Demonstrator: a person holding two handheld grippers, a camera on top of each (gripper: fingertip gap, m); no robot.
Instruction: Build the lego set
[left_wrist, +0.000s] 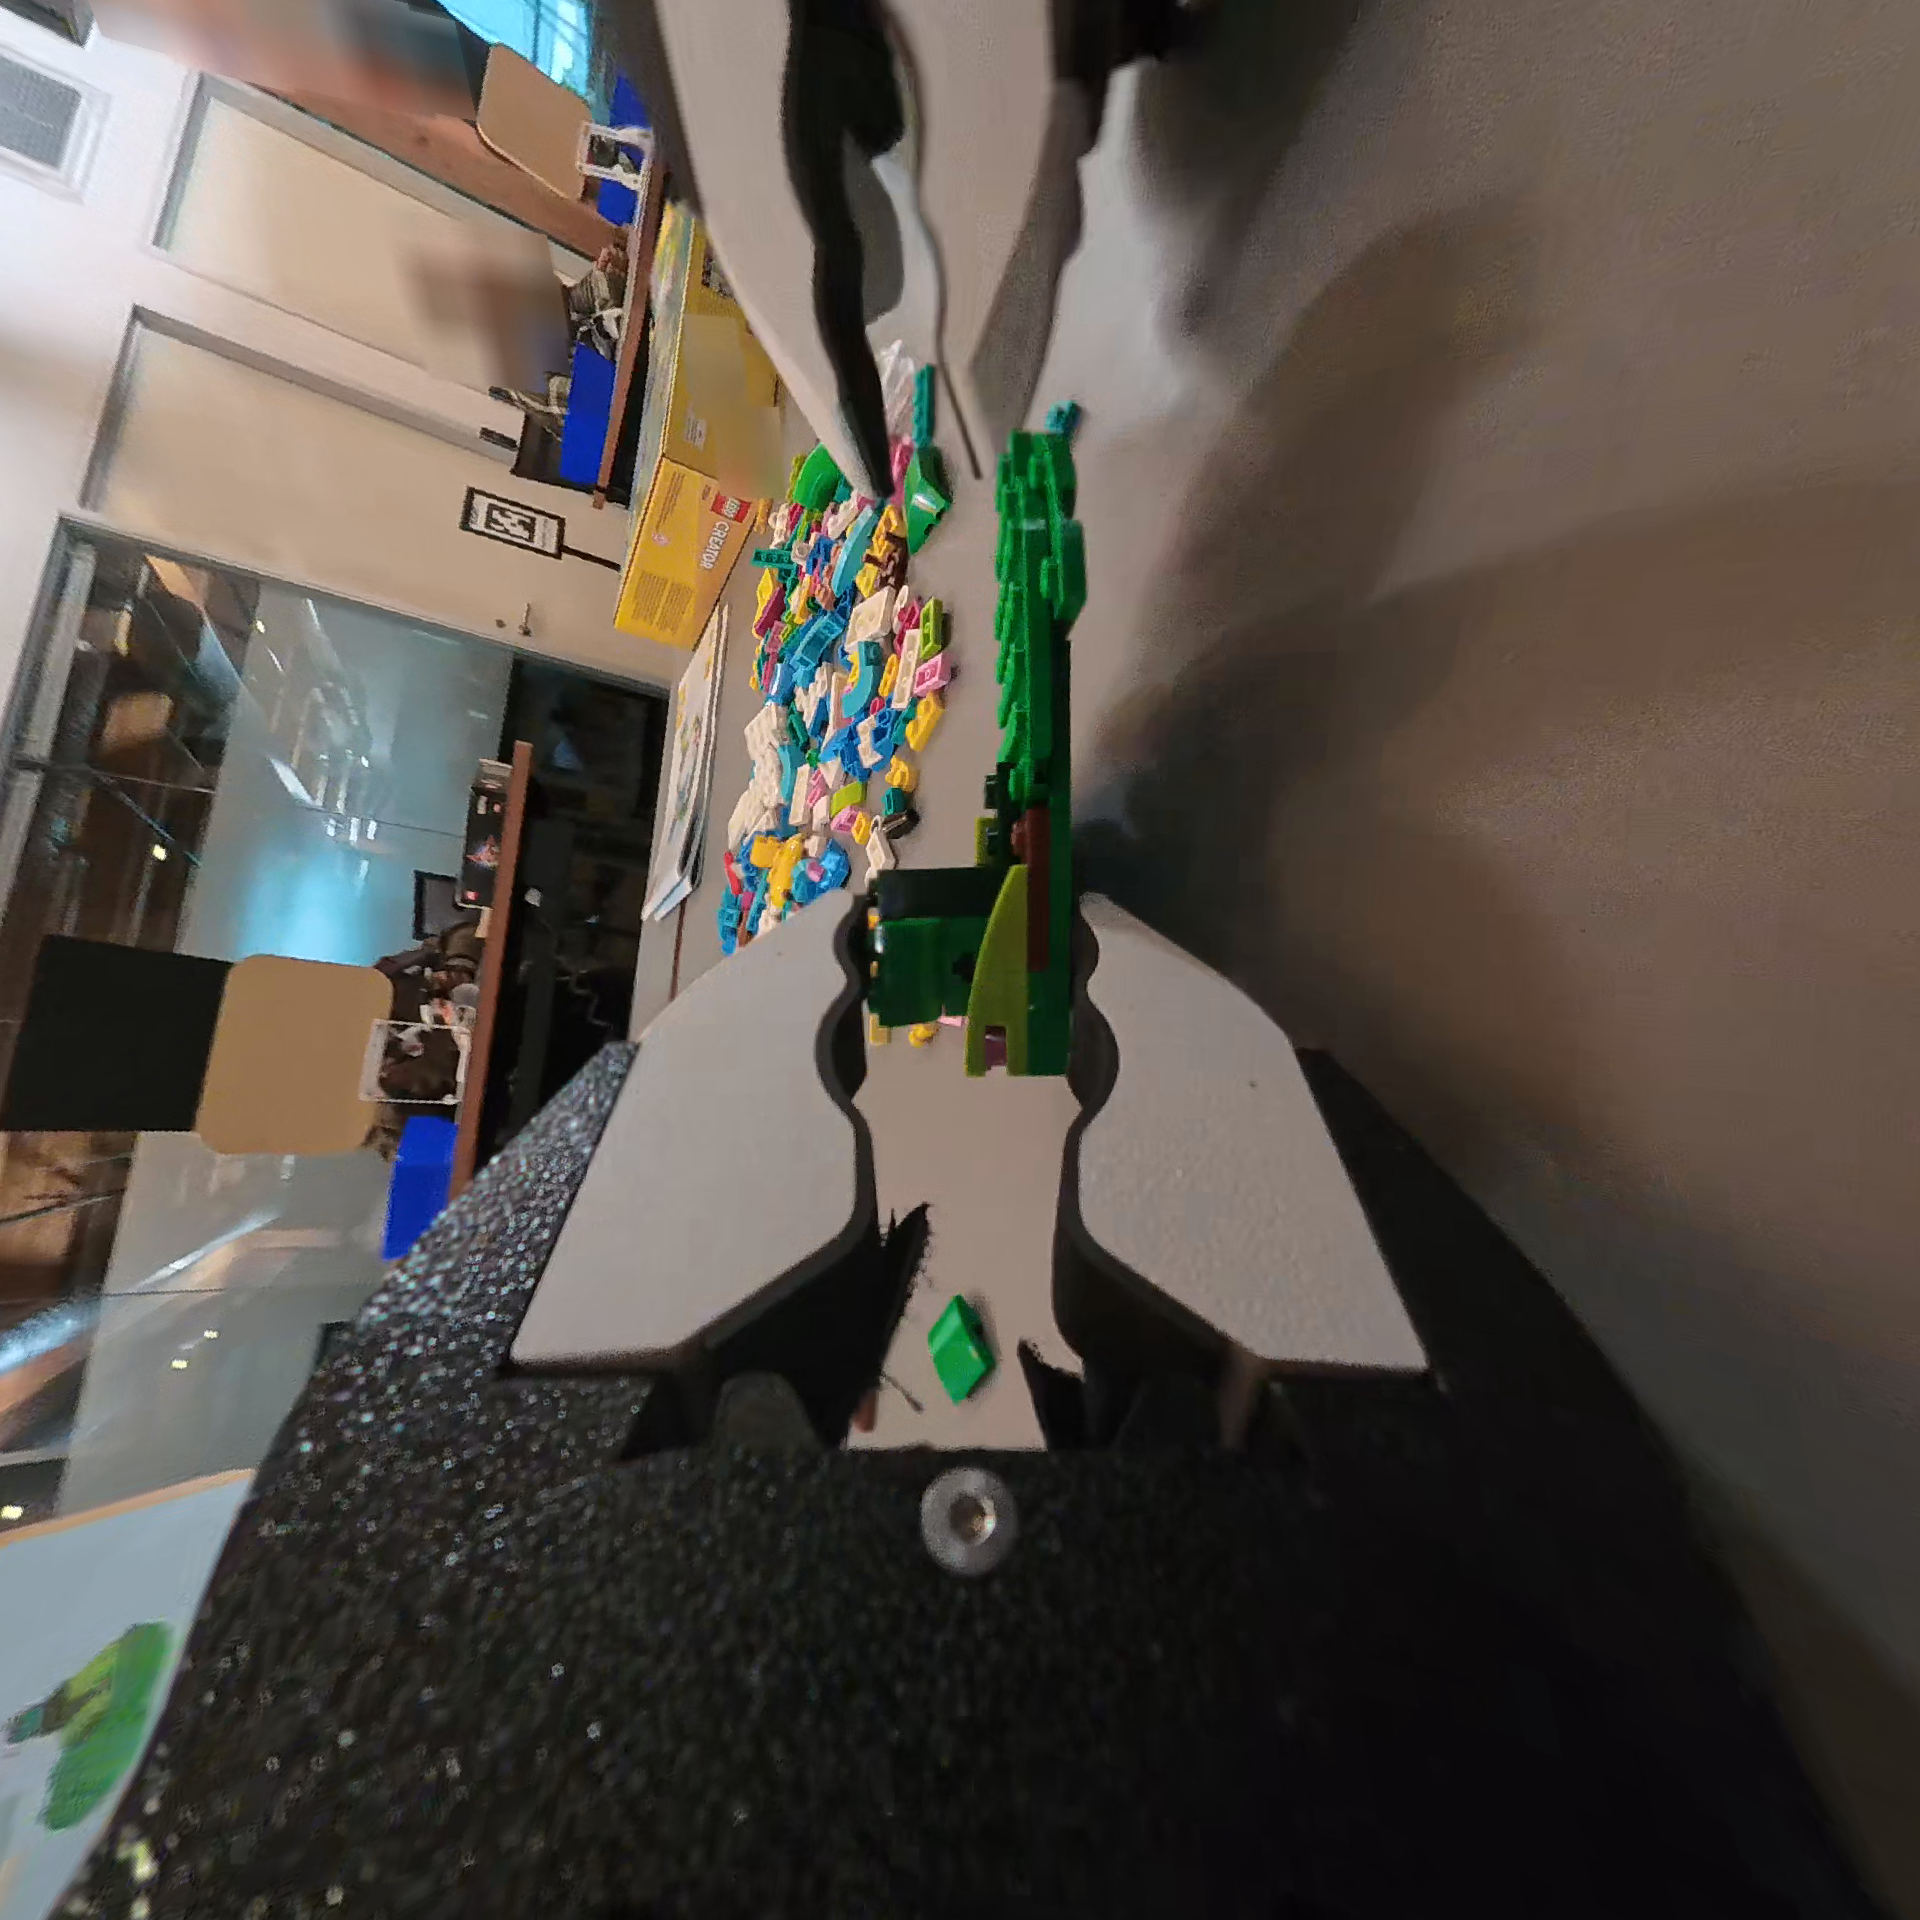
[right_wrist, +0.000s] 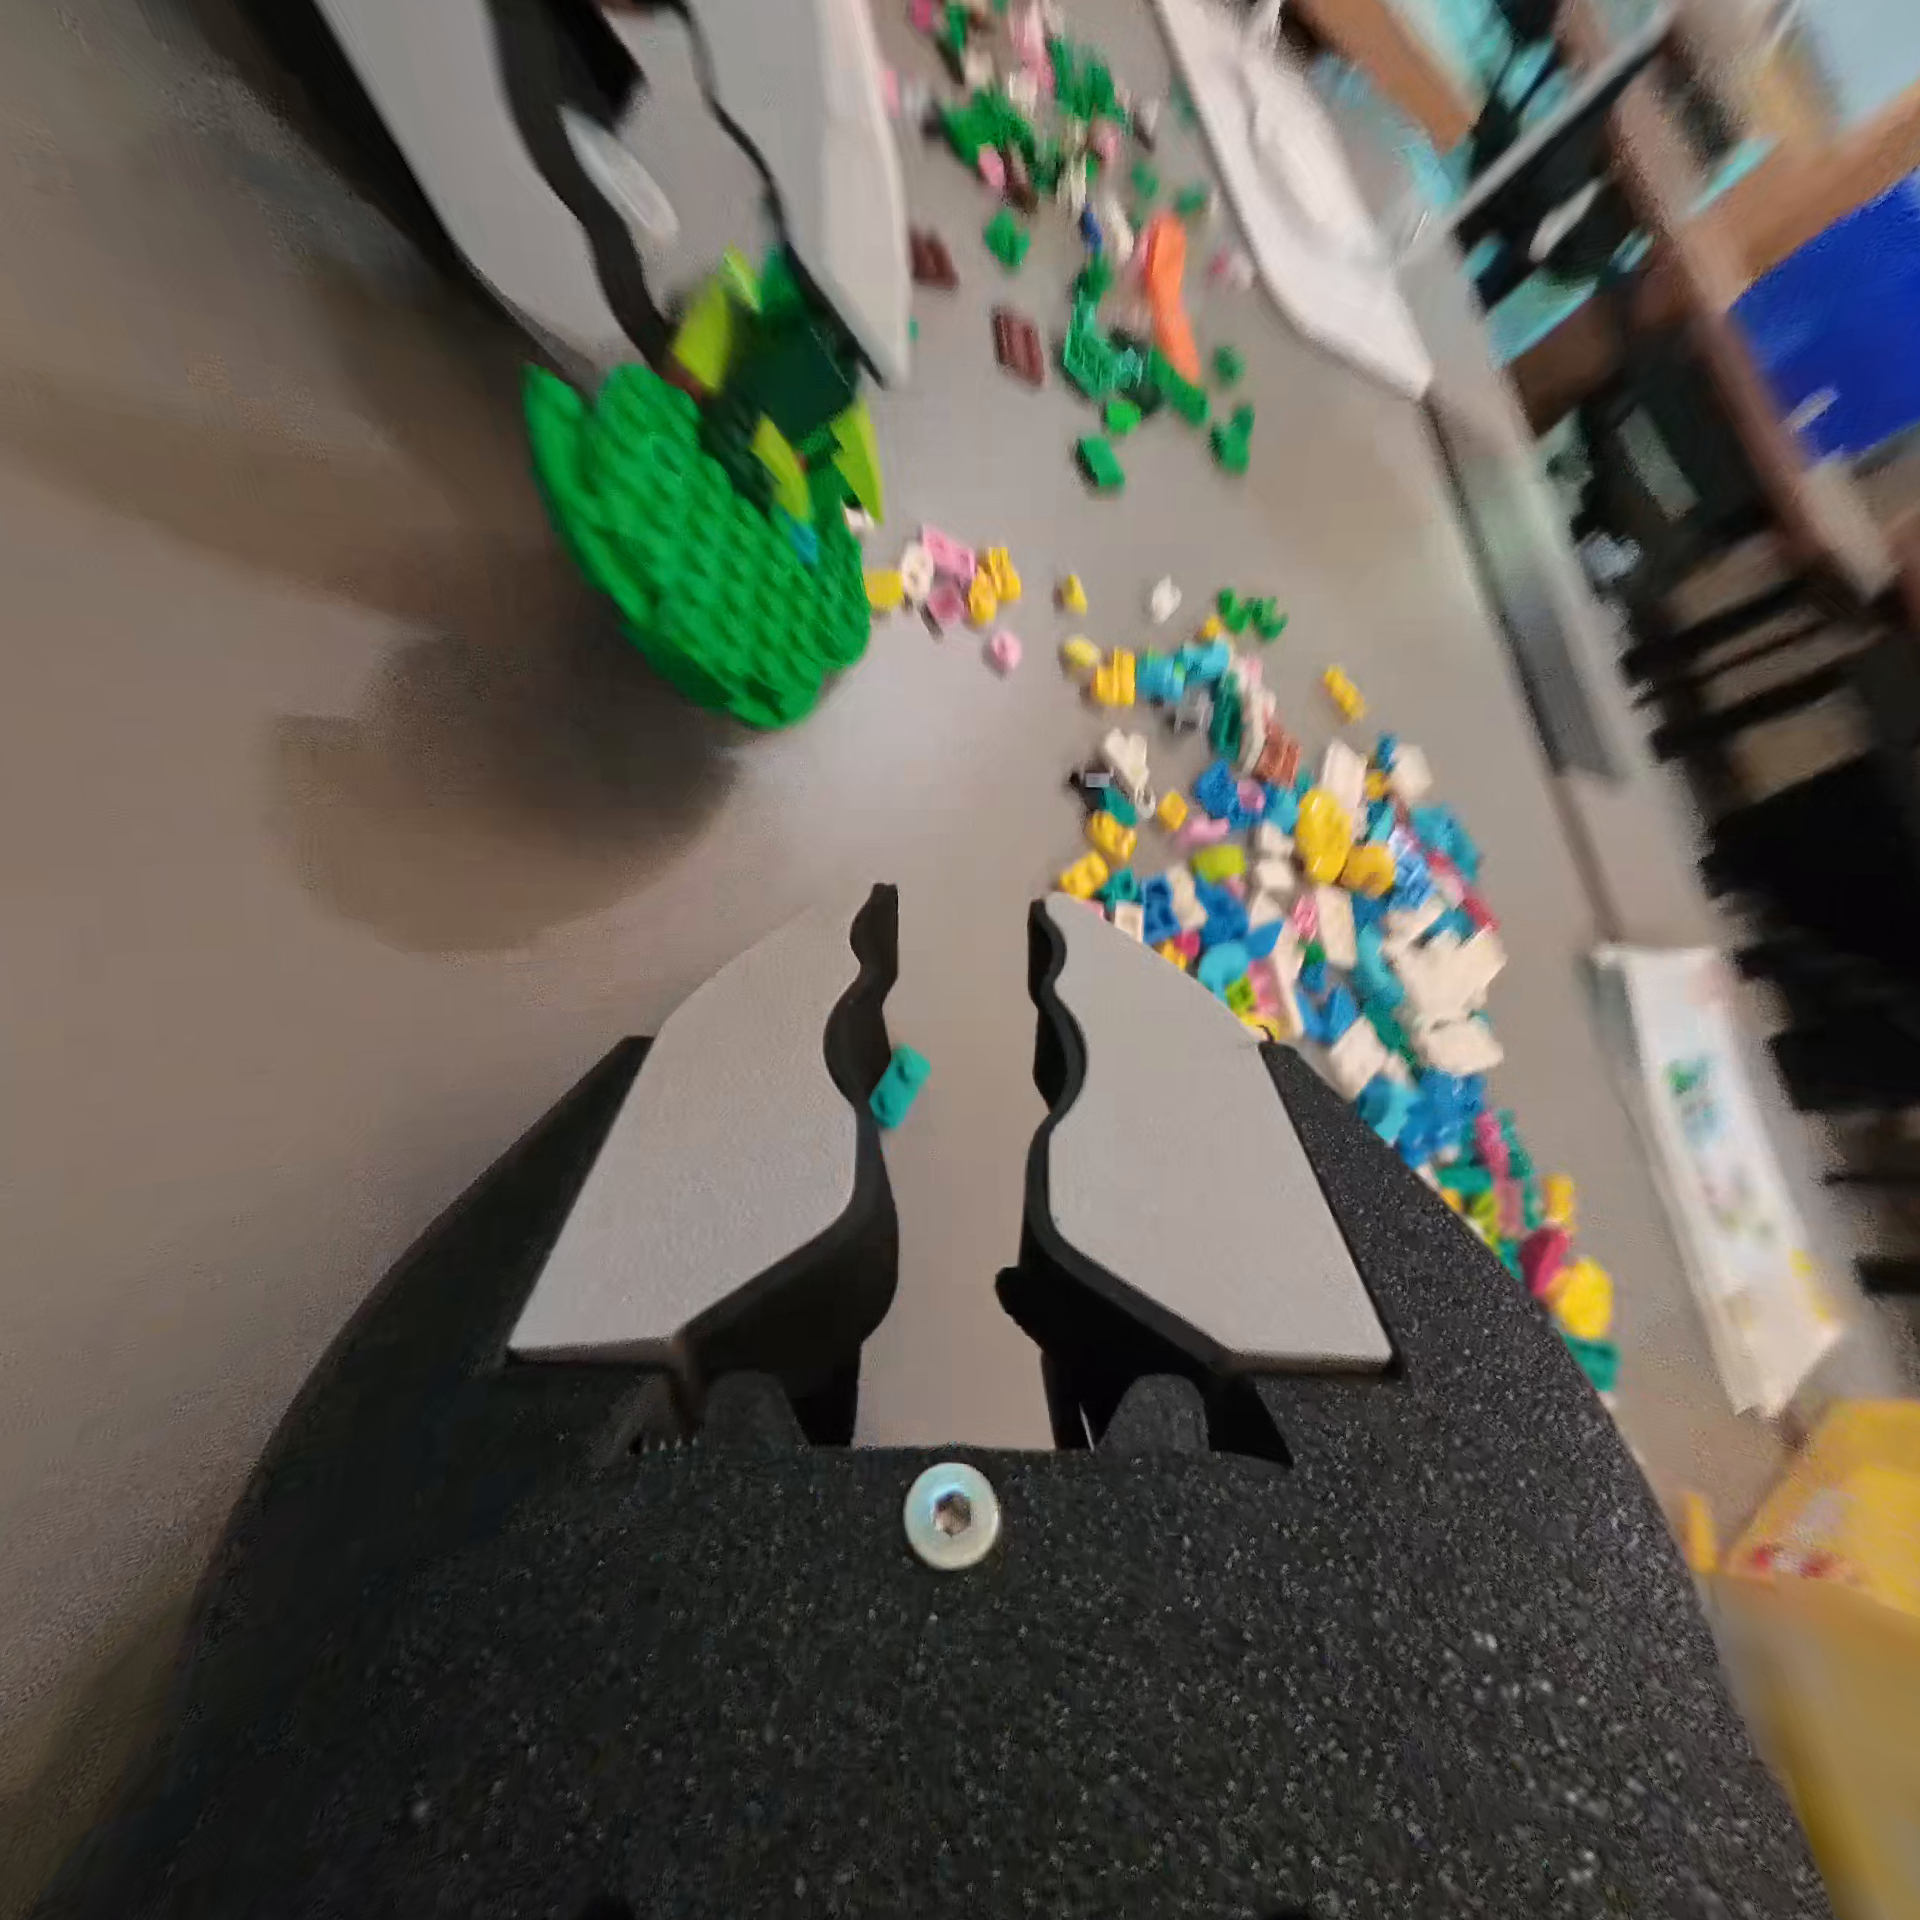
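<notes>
The green model (left_wrist: 1023, 935), a studded round baseplate with dark and lime sloped pieces built up at one edge, is tipped on its side on the grey table (left_wrist: 1558, 727), clamped at the built-up end by the left gripper (left_wrist: 971, 977). The right gripper (right_wrist: 961, 925) hovers over the table with its jaws a narrow gap apart and nothing between them; a small teal brick (right_wrist: 899, 1086) lies under them. To do this well, I would keep the model steady, pinch that brick squarely, then line its studs up before pressing. Beside it lies a glossy, hard-edged pile of loose bricks (right_wrist: 1340, 956), with a yellow cardboard box (left_wrist: 691, 499) beyond.
</notes>
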